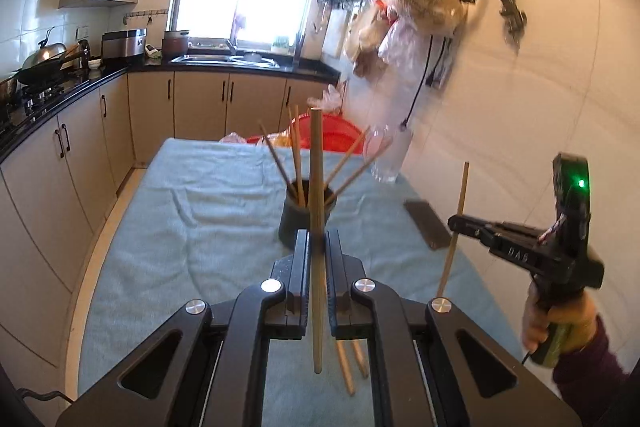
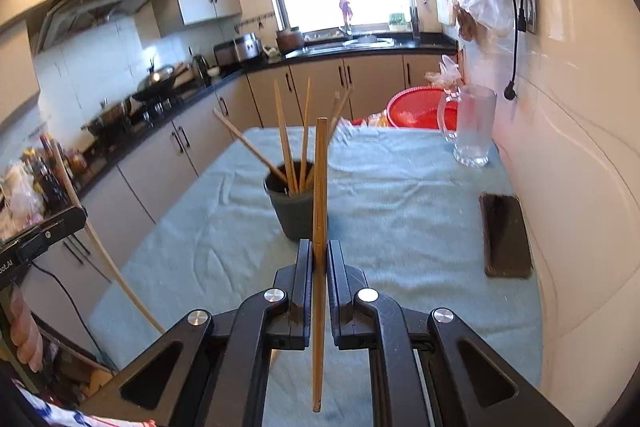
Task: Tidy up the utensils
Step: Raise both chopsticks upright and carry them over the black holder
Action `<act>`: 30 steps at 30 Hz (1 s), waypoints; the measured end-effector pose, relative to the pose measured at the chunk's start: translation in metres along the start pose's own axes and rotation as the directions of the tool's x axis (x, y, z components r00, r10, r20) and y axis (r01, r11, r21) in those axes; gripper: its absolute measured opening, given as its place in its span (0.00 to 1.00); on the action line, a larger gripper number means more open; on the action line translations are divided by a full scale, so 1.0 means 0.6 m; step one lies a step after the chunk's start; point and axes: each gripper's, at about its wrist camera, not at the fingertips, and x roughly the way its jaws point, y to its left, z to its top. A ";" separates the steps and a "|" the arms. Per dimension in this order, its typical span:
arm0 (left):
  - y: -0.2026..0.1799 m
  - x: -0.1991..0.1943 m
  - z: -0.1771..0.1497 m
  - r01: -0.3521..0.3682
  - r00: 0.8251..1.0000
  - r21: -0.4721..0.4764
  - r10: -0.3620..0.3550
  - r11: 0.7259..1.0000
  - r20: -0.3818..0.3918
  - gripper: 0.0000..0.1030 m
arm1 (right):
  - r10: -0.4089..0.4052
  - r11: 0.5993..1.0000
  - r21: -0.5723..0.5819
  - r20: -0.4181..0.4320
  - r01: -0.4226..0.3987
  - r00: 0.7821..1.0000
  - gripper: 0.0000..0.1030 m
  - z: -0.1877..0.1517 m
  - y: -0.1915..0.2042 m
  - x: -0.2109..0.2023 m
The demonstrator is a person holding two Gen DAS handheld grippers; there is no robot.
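A dark round holder (image 1: 305, 217) (image 2: 294, 211) with several wooden chopsticks stands mid-table on the light blue cloth (image 1: 192, 211) (image 2: 400, 195). My left gripper (image 1: 318, 247) is shut on an upright wooden chopstick (image 1: 316, 187), held just in front of the holder. My right gripper (image 2: 319, 255) is shut on another upright chopstick (image 2: 320, 195), also in front of the holder; from the left wrist view that gripper (image 1: 456, 223) and its chopstick (image 1: 456, 227) are at the right. Two more chopsticks (image 1: 350, 367) lie on the cloth under my left gripper.
A dark phone (image 2: 506, 235) (image 1: 427, 223) lies near the wall at the right. A clear glass mug (image 2: 472, 125) and a red basket (image 2: 424, 109) stand at the table's far end. Kitchen counters run along the left. Plastic bags (image 1: 420, 11) hang on the right wall.
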 end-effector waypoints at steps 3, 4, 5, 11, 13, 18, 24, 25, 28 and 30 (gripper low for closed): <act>0.001 0.010 0.037 -0.002 1.000 -0.008 0.002 1.000 0.027 0.06 | 0.023 0.999 0.025 0.058 -0.024 0.998 0.06 0.039 -0.001 0.003; 0.001 0.018 0.053 -0.005 0.999 -0.012 0.006 1.000 0.037 0.06 | 0.031 0.999 0.030 0.073 -0.033 0.997 0.06 0.050 -0.001 0.004; 0.000 0.024 0.066 -0.008 0.999 -0.015 0.009 1.000 0.045 0.06 | 0.046 0.998 0.042 0.107 -0.051 0.993 0.06 0.071 0.000 0.006; 0.002 0.075 0.145 -0.009 0.995 -0.039 0.013 0.999 0.102 0.06 | 0.079 0.990 0.096 0.259 -0.108 0.963 0.06 0.162 0.010 0.032; 0.005 0.101 0.168 -0.017 0.993 -0.051 0.023 0.999 0.114 0.06 | 0.059 0.991 0.097 0.291 -0.091 0.955 0.06 0.185 0.017 0.047; 0.023 0.176 0.206 -0.011 0.994 -0.099 0.021 0.995 0.107 0.06 | 0.010 0.992 0.117 0.297 -0.047 0.955 0.06 0.230 0.018 0.110; 0.033 0.254 0.212 -0.036 0.995 -0.104 0.045 0.994 0.085 0.06 | -0.009 0.992 0.121 0.252 -0.022 0.968 0.06 0.237 0.003 0.185; 0.033 0.270 0.211 -0.038 0.996 -0.102 0.045 0.994 0.071 0.06 | -0.012 0.992 0.121 0.246 -0.018 0.969 0.06 0.235 0.000 0.194; 0.036 0.298 0.207 -0.055 0.997 -0.094 0.059 0.994 0.047 0.06 | -0.022 0.992 0.129 0.222 -0.007 0.975 0.06 0.226 -0.007 0.218; 0.038 0.308 0.205 -0.064 0.997 -0.090 0.068 0.994 0.037 0.06 | -0.026 0.991 0.134 0.207 -0.002 0.978 0.07 0.221 -0.009 0.228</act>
